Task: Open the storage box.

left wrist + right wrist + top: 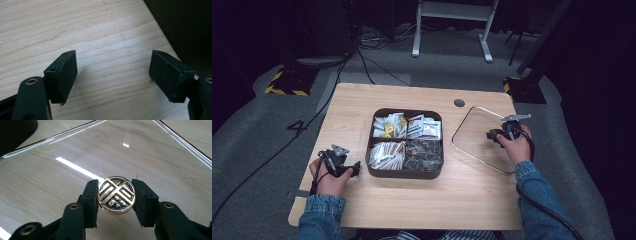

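A dark square box (pixel 406 173) with four compartments stands mid-table, holding packets and sachets. Right of it lies a clear glass lid (pixel 472 137) flat on the wood. In the right gripper view the lid's round gold and black knob (pixel 116 195) sits between the two pads (pixel 91 200), and my right gripper (pixel 115 201) is shut on it. The right gripper (pixel 497 134) rests over the lid's middle in the high view. My left gripper (pixel 353 169) lies on the table just left of the box. Its jaws stand wide apart over bare wood in the left gripper view (pixel 113 75), holding nothing.
The wooden table (pixel 362 102) has a small dark grommet (pixel 459 103) near its back edge. The box's dark wall (pixel 185 27) rises at the upper right of the left gripper view. Cables and stand legs lie on the grey floor behind the table.
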Demonstrator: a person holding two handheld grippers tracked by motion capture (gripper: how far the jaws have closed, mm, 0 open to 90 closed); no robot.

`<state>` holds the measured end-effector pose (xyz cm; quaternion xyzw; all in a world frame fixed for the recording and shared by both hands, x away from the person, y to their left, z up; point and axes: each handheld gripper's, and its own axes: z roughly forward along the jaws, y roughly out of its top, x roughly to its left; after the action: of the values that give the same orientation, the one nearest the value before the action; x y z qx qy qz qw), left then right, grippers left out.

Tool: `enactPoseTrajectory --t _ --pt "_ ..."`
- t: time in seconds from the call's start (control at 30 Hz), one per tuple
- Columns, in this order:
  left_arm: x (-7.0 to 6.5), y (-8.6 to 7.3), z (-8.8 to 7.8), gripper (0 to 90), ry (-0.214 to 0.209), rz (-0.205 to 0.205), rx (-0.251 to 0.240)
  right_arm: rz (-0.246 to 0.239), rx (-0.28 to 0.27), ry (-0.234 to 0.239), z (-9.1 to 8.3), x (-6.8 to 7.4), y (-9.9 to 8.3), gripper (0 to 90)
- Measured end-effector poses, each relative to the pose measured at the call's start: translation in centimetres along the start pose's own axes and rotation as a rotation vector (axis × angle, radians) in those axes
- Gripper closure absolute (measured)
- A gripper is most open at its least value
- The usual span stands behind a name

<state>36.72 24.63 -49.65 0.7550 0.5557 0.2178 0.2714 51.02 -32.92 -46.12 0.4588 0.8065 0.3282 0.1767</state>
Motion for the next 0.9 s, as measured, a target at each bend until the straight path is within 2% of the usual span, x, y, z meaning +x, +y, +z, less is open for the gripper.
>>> enactPoseTrajectory --t 0.37,0.6,0.83,0.9 --pt "0.0 0.0 0.0 22.9 -0.002 -0.008 0.0 0.019 0.025 0.001 1.1 -0.1 -1.0 58.5" --pt "0.1 0.0 0.0 22.9 -0.003 -0.011 -0.003 0.012 0.035 -0.01 1.6 -0.1 -1.5 58.5" --pt "0.1 0.0 0.0 22.8 -0.002 -0.013 -0.003 0.019 0.023 -0.008 1.6 0.0 -1.6 57.8" --pt "0.0 0.0 -0.1 22.7 -0.006 -0.02 -0.003 0.036 -0.009 0.002 1.5 -0.1 -1.6 51.6"
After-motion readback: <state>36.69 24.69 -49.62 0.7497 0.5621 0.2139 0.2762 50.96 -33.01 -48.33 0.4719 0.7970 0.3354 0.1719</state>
